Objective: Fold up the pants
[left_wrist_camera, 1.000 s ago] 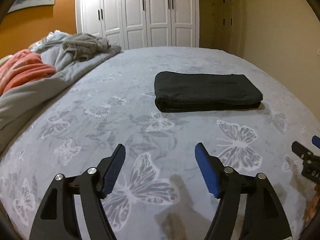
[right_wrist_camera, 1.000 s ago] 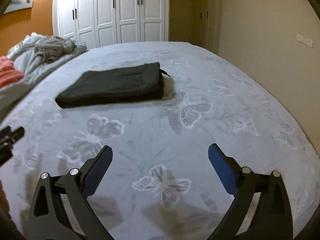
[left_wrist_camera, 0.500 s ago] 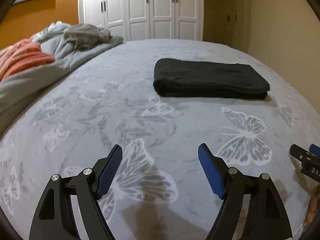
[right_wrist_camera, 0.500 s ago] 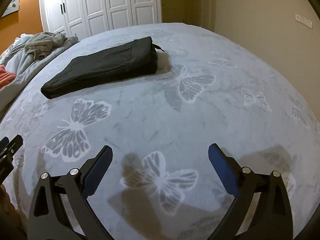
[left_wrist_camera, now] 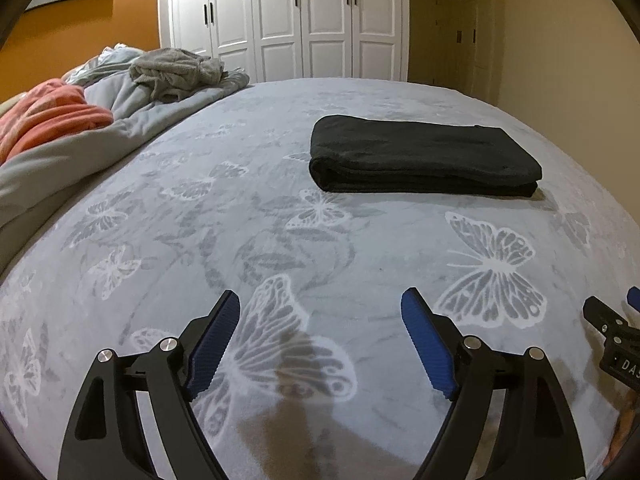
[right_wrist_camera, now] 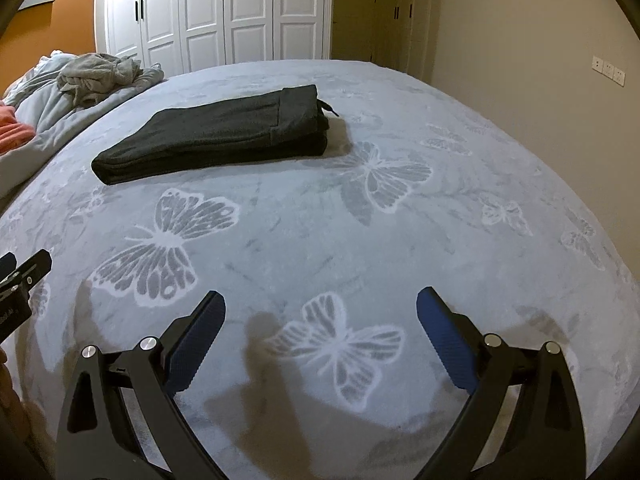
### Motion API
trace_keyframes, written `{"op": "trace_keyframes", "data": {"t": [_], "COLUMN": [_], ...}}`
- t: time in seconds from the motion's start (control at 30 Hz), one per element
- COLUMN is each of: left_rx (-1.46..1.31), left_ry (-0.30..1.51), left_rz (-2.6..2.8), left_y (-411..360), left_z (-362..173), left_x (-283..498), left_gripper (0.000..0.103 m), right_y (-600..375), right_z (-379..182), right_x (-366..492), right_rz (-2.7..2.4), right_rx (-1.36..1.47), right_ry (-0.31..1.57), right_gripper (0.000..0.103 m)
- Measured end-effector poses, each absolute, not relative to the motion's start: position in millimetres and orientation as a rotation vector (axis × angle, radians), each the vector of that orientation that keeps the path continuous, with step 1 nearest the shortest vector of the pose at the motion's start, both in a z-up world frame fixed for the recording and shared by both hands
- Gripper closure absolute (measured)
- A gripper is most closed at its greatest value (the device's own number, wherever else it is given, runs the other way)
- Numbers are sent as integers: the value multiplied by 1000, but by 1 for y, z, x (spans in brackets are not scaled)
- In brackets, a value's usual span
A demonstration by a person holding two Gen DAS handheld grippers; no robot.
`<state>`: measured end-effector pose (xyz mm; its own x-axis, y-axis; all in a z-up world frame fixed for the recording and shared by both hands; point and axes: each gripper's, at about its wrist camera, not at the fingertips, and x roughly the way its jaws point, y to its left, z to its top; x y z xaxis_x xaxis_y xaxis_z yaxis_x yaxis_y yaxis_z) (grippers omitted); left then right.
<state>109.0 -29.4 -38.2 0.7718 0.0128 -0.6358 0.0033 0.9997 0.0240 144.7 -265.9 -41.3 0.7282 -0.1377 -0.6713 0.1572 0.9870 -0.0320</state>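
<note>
Black pants (left_wrist_camera: 420,156) lie folded into a flat rectangle on the grey butterfly-print bed cover (left_wrist_camera: 280,240), far ahead of both grippers. In the right wrist view the same pants (right_wrist_camera: 224,136) sit up and to the left, a drawstring poking out at their right end. My left gripper (left_wrist_camera: 320,320) hovers over the cover with its jaws still opening and nothing between them. My right gripper (right_wrist_camera: 320,316) stands wide open and empty, well short of the pants. Each gripper's tip shows at the edge of the other's view.
A crumpled grey duvet (left_wrist_camera: 132,120) with a grey garment (left_wrist_camera: 176,74) and an orange-pink blanket (left_wrist_camera: 48,116) piles up at the left of the bed. White wardrobe doors (left_wrist_camera: 288,20) stand behind the bed, a beige wall (right_wrist_camera: 520,60) at the right.
The left gripper's jaws have spread a little wider. Both views shifted slightly, then settled; the pants lie as before, untouched.
</note>
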Motion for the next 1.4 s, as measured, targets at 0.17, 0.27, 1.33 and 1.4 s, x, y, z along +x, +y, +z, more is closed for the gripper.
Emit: {"op": "trace_keyframes", "data": {"t": [0.17,0.27,1.33,1.4], "left_rx": [43,48,93,90], "left_ry": [692,696,625,619], "left_rz": [8,7,10,10], "left_y": [-32,-33,-37,-37], "left_z": [-39,-39,-32,-31], "left_x": [109,110,100,99], "left_gripper": [22,22,22,22], "right_y": [-265,-265,-244,-244], "right_z": [-41,-41,-31,-30], "right_x": [144,144,140,139], "right_rz": [-173,-173,-133,-135], "right_rx": [33,28,-48,-48], "right_ry": [740,743,661,655], "right_gripper": [9,9,9,9]}}
